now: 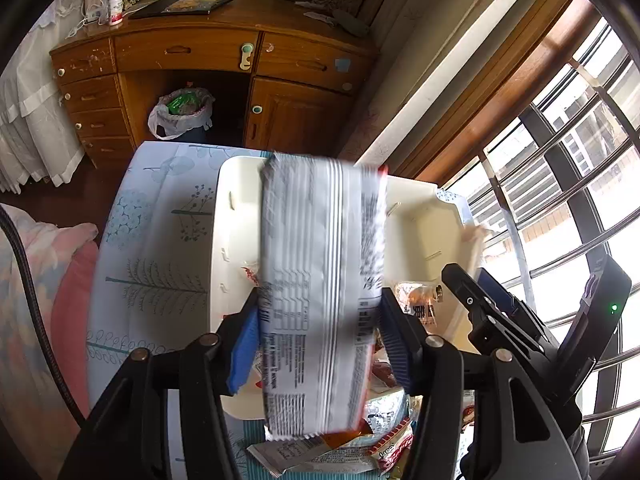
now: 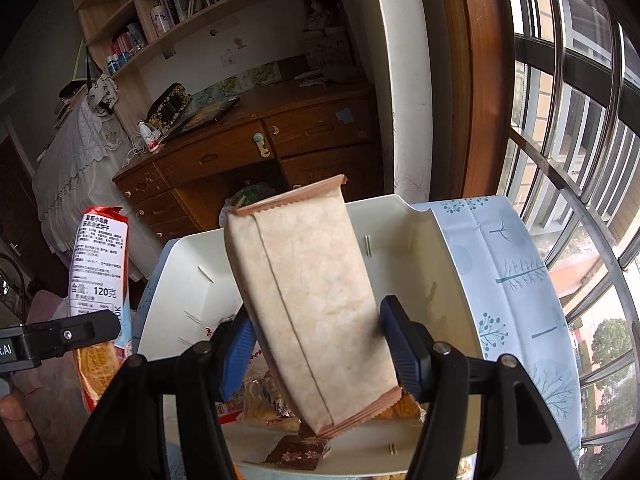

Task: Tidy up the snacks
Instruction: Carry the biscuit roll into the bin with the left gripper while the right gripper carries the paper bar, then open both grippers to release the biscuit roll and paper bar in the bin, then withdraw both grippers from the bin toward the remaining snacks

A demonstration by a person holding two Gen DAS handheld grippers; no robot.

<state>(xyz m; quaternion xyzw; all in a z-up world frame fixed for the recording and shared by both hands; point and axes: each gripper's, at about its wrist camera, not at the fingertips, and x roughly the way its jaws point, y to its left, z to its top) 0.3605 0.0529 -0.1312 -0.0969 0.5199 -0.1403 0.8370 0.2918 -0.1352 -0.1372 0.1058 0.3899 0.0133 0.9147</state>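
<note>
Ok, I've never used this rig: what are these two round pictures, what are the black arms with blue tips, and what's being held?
No robot here: a person carries a hand-held gripper in each hand, each with a fisheye camera looking along its blue-padded fingers. The left hand-held gripper clamps a white printed snack packet. The right hand-held gripper clamps a beige packet. Both hang over a white tray holding more snacks, on a tree-patterned tablecloth.

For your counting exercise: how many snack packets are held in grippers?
2. A white packet in the left gripper; a beige packet in the right gripper. Both hang over the tray.
</note>
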